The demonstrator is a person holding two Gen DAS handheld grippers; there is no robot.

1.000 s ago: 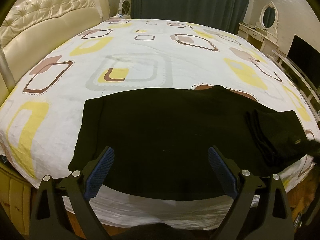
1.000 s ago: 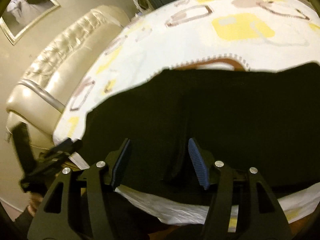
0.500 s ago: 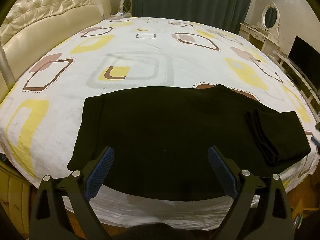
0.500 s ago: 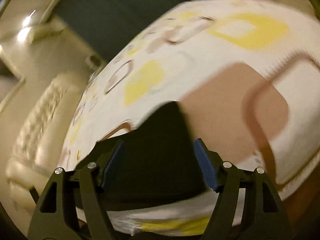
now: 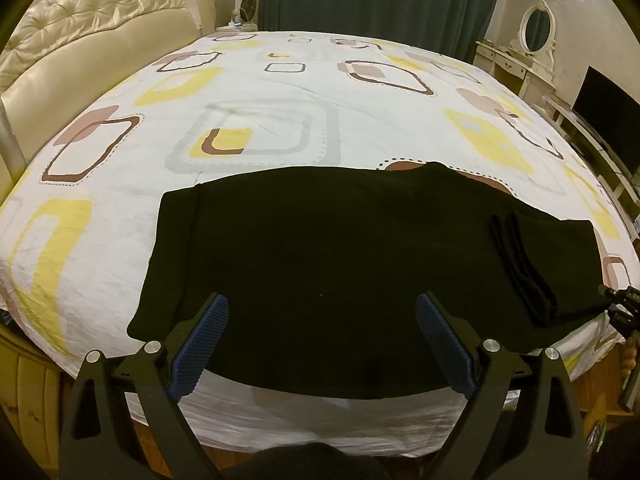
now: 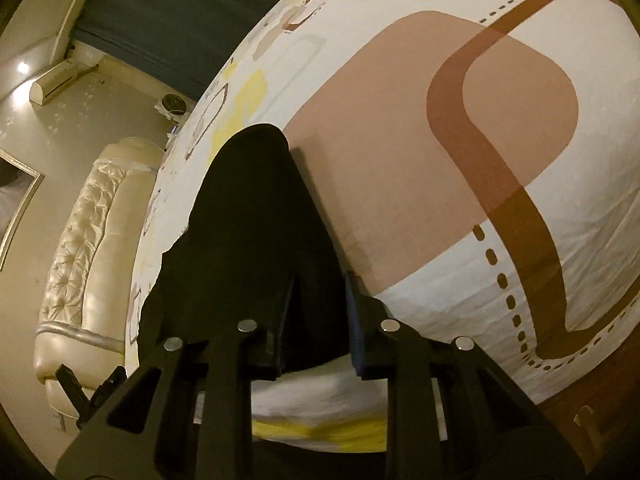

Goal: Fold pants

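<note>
Since the earlier frames, the right gripper [image 6: 316,320] is showing a changed position: it is no longer pointing over the middle of the black pants [image 5: 340,264] but is sitting at their folded right-hand end, low to the bedsheet [image 6: 440,160]. Its jaws are closing, and black fabric is lying between the two blue pads. Whether the pads are already pressing on the cloth is hard to judge, because the dark fabric is merging with the dark fingers in the right wrist view.

Meanwhile, the left gripper [image 5: 322,344] is showing no change. It is hovering above the near edge of the bed with its jaws standing wide apart and nothing between them.

Both views are showing the pants lying flat across the near part of the patterned bedsheet, lengthwise from left to right. At the right end, one section is lying doubled over onto the rest, forming a layered edge. Part of the right gripper is appearing at the far right margin of the left wrist view, just beside that folded end.

A cream tufted headboard [image 5: 100,28] is standing at the left, and a dark green curtain [image 5: 380,0] is hanging behind the bed.
</note>
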